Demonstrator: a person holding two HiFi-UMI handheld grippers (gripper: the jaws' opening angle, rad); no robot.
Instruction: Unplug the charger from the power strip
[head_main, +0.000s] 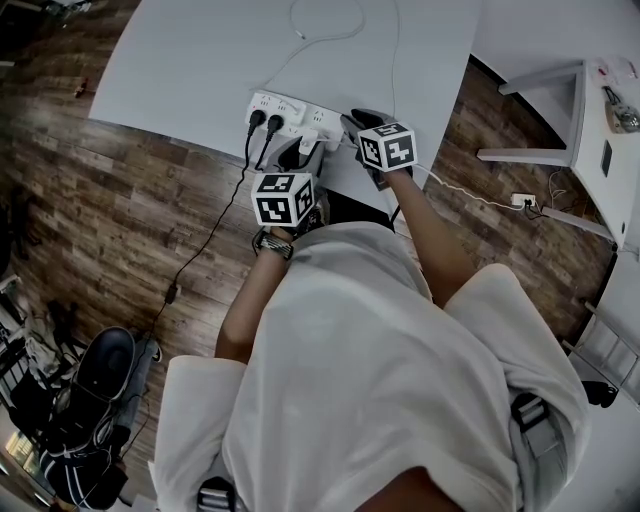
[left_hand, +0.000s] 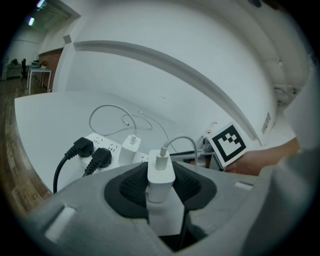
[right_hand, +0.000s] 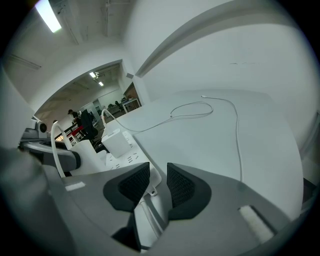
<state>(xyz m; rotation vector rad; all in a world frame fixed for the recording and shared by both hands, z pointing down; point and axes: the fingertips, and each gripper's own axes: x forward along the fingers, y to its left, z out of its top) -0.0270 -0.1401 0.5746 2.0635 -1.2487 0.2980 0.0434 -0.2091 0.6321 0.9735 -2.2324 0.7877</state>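
— Left tongs (left_hand: 160, 184)?
— Clamped on the white charger (left_hand: 161, 170), lower centre, in front of the power strip (left_hand: 113, 148).
— Right tongs (right_hand: 158, 183)?
— Slightly apart over the strip's end. Two black plugs (left_hand: 83, 148) and a second charger (left_hand: 131, 148) sit plugged in.

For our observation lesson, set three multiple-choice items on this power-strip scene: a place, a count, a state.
1. In the head view, the black plugs sit at the power strip's: A left end; B right end; C middle.
2. Black plugs in the strip: A one; B two; C four.
3. The left gripper's fingers are: A apart, empty; B closed on a white charger; C closed on a black plug.
Answers: A, both stand at its left end; B, two are visible; B, the fingers clamp the charger.
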